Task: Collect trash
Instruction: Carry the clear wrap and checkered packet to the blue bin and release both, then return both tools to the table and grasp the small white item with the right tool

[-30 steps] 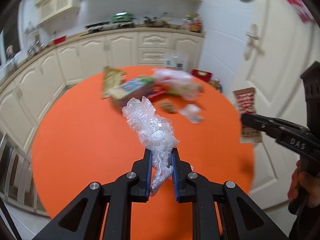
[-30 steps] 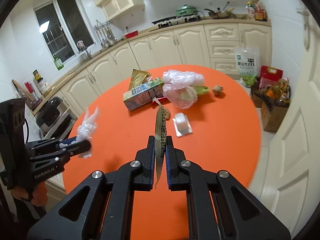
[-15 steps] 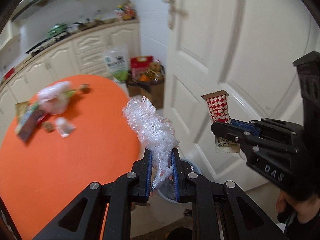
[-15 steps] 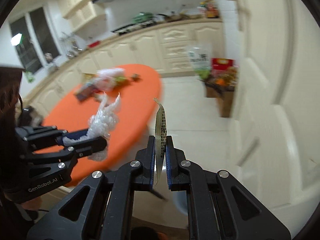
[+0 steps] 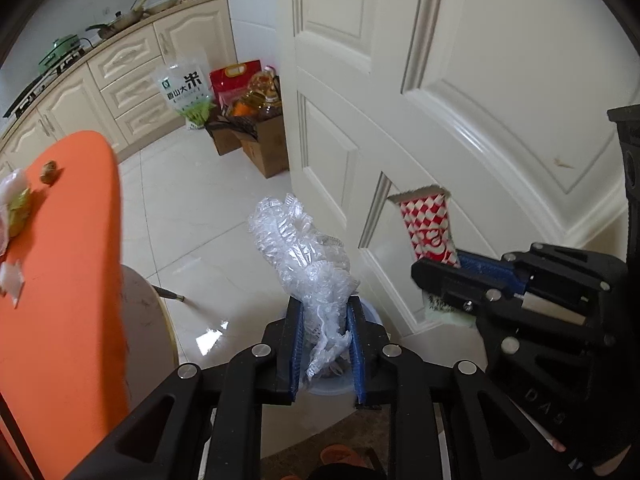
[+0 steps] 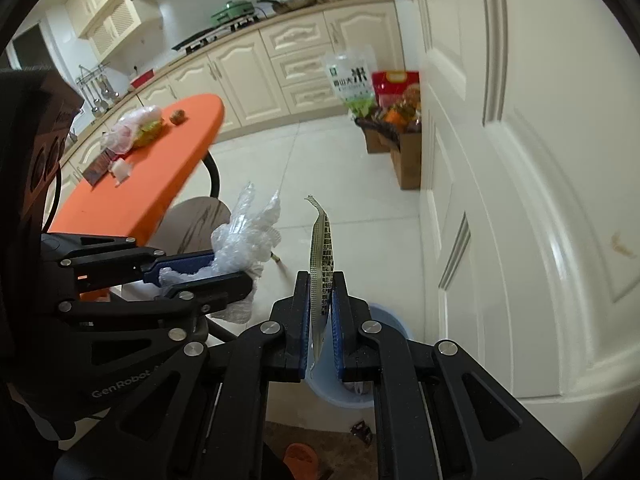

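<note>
On a kitchen's tiled floor point(image 5: 192, 224), a blue bin point(image 6: 384, 320) stood at 6 o'clock beneath both tools: the left tool point(image 5: 325, 340), jaws just loosening, cradled crumpled plastic point(image 5: 304, 248); the right tool point(image 6: 321, 312) stayed clenched on a checkered wrapper point(image 6: 320, 248).

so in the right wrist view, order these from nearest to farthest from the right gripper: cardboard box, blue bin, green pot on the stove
1. Blue bin: on the floor just beyond the right gripper, beside the door.
2. Cardboard box: farther along the floor, against the door's edge.
3. Green pot: on the stove at the far counter, upper middle.
</note>
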A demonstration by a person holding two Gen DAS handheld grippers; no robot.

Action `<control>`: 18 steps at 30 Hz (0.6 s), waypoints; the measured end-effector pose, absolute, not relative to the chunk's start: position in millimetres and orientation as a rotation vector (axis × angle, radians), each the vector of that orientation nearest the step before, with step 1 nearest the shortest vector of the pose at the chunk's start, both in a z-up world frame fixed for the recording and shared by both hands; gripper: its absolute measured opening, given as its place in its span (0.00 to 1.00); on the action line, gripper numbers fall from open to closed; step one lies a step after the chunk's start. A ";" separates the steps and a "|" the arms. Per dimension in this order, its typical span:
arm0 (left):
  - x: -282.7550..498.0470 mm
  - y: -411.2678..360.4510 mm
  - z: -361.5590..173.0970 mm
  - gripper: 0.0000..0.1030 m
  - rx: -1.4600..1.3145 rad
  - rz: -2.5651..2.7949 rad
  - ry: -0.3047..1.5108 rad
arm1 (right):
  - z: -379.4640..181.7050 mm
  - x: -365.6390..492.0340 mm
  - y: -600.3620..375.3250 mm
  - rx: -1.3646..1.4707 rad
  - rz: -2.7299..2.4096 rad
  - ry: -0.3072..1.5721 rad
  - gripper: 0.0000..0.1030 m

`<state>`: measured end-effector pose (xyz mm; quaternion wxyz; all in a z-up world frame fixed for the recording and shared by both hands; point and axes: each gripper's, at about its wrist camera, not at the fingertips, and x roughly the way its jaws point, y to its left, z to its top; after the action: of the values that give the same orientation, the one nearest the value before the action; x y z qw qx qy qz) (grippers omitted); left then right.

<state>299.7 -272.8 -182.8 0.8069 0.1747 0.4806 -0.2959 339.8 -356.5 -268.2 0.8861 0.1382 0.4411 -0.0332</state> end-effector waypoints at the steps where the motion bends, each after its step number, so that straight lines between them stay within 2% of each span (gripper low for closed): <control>1: 303.4 -276.0 -188.1 0.20 0.382 -0.635 1.036 | -271.8 340.0 -357.5 0.293 -0.067 0.922 0.09; 8: 322.3 -288.3 -204.7 0.44 0.381 -0.600 1.090 | -294.2 343.7 -362.7 0.322 -0.069 0.952 0.10; 18: 317.7 -269.5 -196.6 0.48 0.369 -0.582 1.068 | -305.6 348.7 -362.2 0.343 -0.068 0.969 0.11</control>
<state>317.7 -269.5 -196.6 0.8049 0.1725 0.4986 -0.2717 348.7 -362.2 -305.6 0.8702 0.1642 0.4633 -0.0325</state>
